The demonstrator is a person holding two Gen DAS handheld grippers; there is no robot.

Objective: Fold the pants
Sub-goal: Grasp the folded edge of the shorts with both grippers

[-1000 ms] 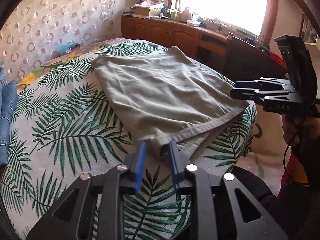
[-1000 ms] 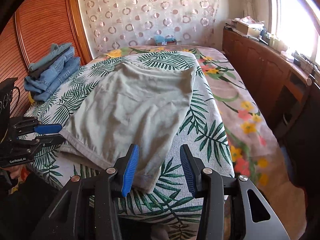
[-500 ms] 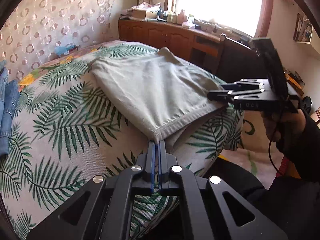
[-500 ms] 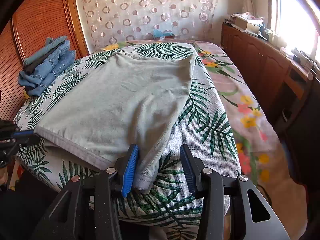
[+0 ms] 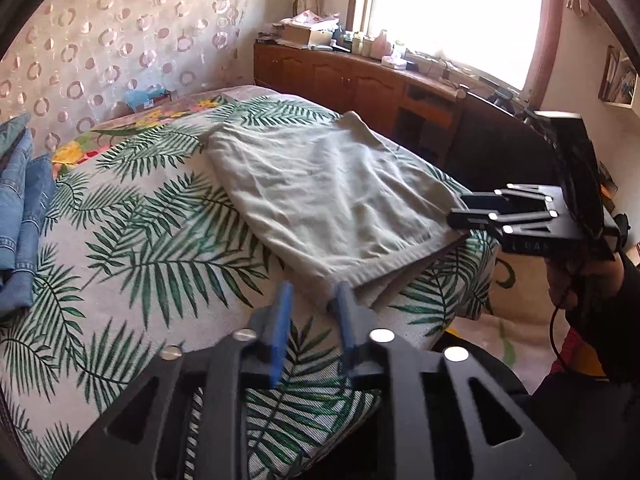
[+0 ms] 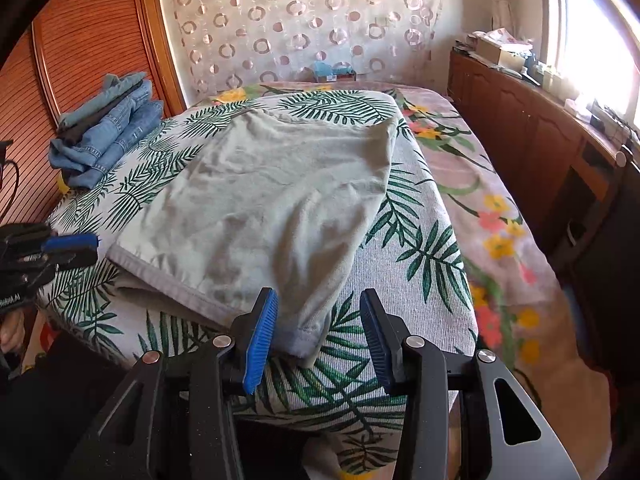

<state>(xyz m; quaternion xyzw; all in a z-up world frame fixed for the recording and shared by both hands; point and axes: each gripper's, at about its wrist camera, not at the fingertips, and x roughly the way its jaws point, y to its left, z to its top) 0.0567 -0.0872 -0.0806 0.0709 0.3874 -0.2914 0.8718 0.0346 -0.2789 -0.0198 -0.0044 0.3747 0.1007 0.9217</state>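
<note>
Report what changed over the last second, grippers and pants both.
The left gripper, shut on the near hem corner of the grey pants half a second ago, has opened and let go. The right gripper stayed open around the other corner. The pants lie folded; the jeans pile is unmoved.

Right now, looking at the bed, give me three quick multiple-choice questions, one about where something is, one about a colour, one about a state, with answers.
1. Where is the stack of jeans?
A. on the bed beside the wooden wall panel
B. on the cabinet under the window
C. on the floor

2. What colour are the pants being folded?
A. black
B. pale grey-green
C. red

3. How does the right gripper stand?
A. shut on the hem
B. open around the near corner of the pants
C. out of view

Answers: 1 A, the denim lies on the leaf-print cover by the panelling. 2 B, the cloth is light grey-green. 3 B, its blue pads stand apart on each side of the corner.
</note>
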